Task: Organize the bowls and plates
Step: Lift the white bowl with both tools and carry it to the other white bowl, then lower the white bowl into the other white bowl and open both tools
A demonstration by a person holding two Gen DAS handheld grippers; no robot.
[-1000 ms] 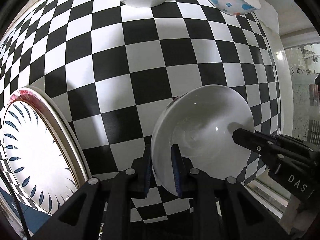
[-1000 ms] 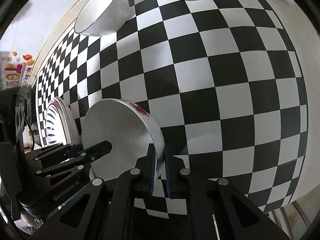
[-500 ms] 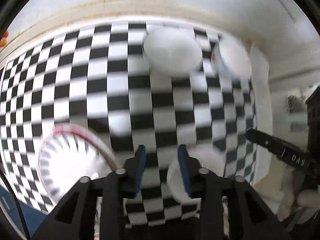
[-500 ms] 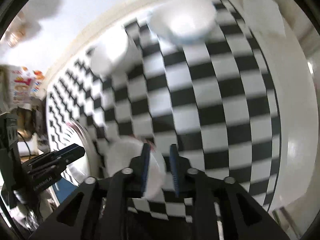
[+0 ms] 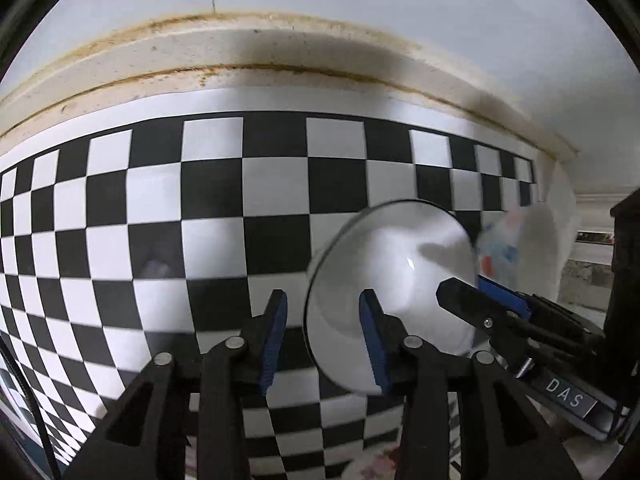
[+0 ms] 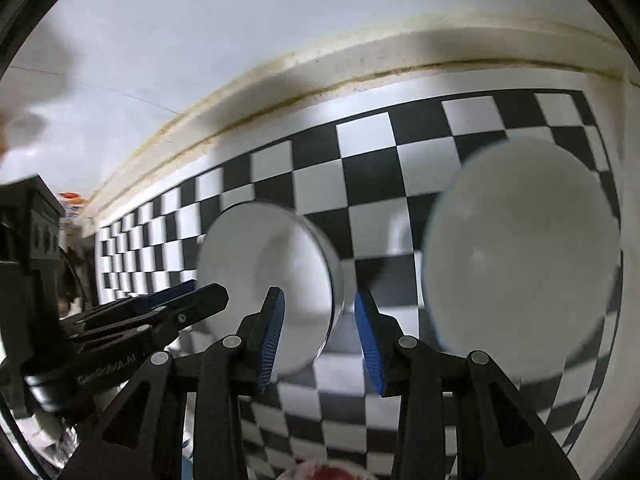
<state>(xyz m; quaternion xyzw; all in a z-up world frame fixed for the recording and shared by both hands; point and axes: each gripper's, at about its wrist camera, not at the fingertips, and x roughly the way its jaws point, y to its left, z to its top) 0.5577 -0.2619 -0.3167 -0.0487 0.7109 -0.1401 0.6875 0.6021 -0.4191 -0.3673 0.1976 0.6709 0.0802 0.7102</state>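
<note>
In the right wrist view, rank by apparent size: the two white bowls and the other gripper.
1. Right-hand white bowl, though it may simply sit nearer the camera.
2. White bowl with the dark rim.
3. Left gripper, partly cut off, so unsure.

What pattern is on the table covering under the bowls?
A black and white checkerboard tablecloth, clearest in the left wrist view.

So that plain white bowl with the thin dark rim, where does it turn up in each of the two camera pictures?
Left wrist view: the plain white bowl with the thin dark rim sits right of centre, straddling the right finger's blue pad.
Right wrist view: the same bowl sits left of centre, its right edge between the two blue pads, untouched.
Shared landmark: the black-and-white checkered tabletop beneath it.
</note>
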